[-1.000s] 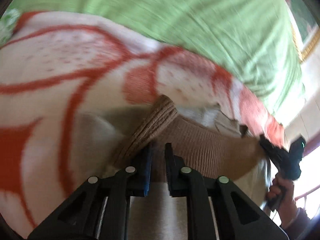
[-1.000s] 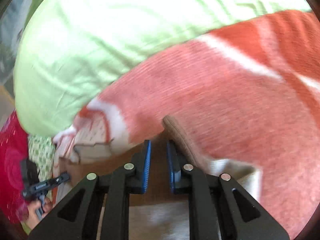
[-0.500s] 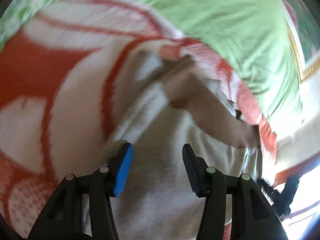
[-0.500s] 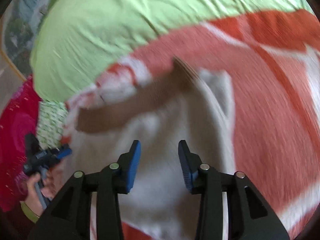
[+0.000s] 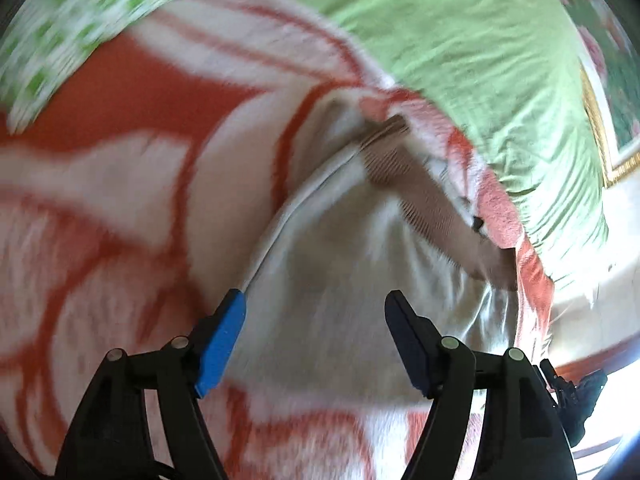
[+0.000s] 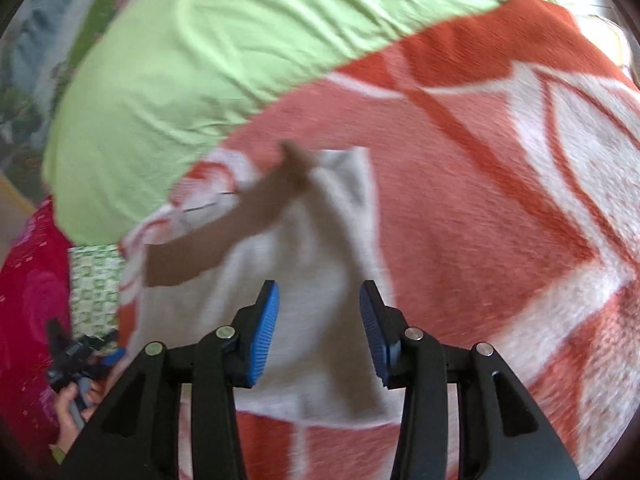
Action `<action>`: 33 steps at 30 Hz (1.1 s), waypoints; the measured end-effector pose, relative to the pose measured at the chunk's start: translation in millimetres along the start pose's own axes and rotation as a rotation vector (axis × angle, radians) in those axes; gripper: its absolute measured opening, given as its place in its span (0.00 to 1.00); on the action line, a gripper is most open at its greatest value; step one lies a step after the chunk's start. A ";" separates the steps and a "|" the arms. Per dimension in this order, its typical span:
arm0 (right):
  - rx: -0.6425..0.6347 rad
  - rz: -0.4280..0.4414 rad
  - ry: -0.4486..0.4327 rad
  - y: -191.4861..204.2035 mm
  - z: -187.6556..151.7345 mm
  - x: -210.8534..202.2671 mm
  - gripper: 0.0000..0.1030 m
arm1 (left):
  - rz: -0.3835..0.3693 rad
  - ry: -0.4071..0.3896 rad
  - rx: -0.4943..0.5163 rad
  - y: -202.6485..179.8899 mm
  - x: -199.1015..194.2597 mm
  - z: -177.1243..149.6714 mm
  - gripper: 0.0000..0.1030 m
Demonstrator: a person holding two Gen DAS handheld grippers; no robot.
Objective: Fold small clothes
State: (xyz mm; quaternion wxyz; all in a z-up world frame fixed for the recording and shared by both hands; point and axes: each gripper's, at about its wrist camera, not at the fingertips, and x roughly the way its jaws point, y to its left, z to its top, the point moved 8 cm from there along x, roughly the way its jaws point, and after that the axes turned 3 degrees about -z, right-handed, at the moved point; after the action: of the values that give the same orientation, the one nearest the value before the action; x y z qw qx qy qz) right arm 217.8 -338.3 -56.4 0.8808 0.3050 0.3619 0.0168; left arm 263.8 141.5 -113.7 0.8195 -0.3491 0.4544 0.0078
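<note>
Lying on the orange-and-white blanket [image 6: 500, 208], the white garment [image 6: 312, 320] is sitting under both opening, empty grippers, left gripper [image 5: 314, 340] wide, right gripper [image 6: 318, 332] narrower.

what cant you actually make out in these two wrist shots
- Small white garment with a brown ribbed band: motion blur in both views hides its type and fold lines.
- Its near hem: behind the left gripper and right gripper, both opening, nothing between the jaws.
- Orange-and-white blanket: cut off by the fisheye rim.
</note>
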 end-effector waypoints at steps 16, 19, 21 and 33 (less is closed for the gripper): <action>-0.129 0.075 0.153 73.9 -55.1 19.8 0.44 | -0.079 -0.020 -0.292 42.0 35.9 -22.6 0.69; -0.117 0.068 0.163 69.8 -56.2 21.8 0.44 | -0.089 -0.041 -0.294 42.6 40.0 -13.5 0.51; -0.119 0.061 0.166 66.9 -55.1 22.8 0.44 | -0.148 -0.018 -0.232 28.7 43.6 -8.0 0.14; -0.108 0.134 0.192 81.2 -12.0 50.7 0.44 | -0.328 0.033 0.304 -150.1 28.1 -45.3 0.11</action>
State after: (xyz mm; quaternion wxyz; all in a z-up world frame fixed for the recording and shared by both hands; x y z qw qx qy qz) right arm 262.9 -253.3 -50.2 0.8541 0.2775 0.4221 0.1241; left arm 296.3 -6.8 -65.5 0.8455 -0.2909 0.4007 -0.1997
